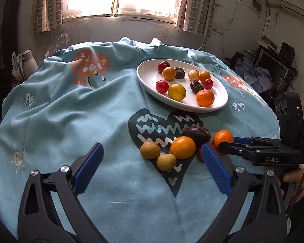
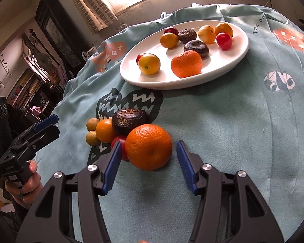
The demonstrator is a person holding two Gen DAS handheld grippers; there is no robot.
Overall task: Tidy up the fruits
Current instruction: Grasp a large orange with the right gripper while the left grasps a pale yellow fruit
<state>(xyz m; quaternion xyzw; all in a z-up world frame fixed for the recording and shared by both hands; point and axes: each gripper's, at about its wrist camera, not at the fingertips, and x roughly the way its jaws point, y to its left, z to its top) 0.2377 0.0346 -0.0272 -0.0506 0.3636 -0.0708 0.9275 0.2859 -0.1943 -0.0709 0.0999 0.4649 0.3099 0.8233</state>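
A table draped in a pale blue cloth (image 1: 75,121) sits under the window, and a white oval plate (image 1: 150,75) lies toward two o'clock on it. The plate holds a mandarin (image 1: 205,98), a yellow fruit (image 1: 177,92), two dark wrinkled fruits, some small orange ones and a few red cherry tomatoes.

Nearer, on the dark heart print, a loose cluster rests on the cloth: two tan longans (image 1: 150,150) touching each other at seven o'clock of the group, a smooth orange fruit (image 1: 182,147) in the middle, a dark wrinkled passion fruit (image 1: 198,134) just behind it, and a red tomato (image 2: 119,141) tucked low and mostly hidden.

The right gripper (image 2: 147,167) comes in low from four o'clock with its blue pads spread wide, one on each side of the big orange (image 2: 149,146). The left pad seems just short of the peel, though the fisheye makes that hard to judge; the right pad stands clearly apart. It has hold of nothing.

The left gripper (image 1: 152,168) hovers over bare cloth at six o'clock of the cluster, fingers splayed fully apart, empty.
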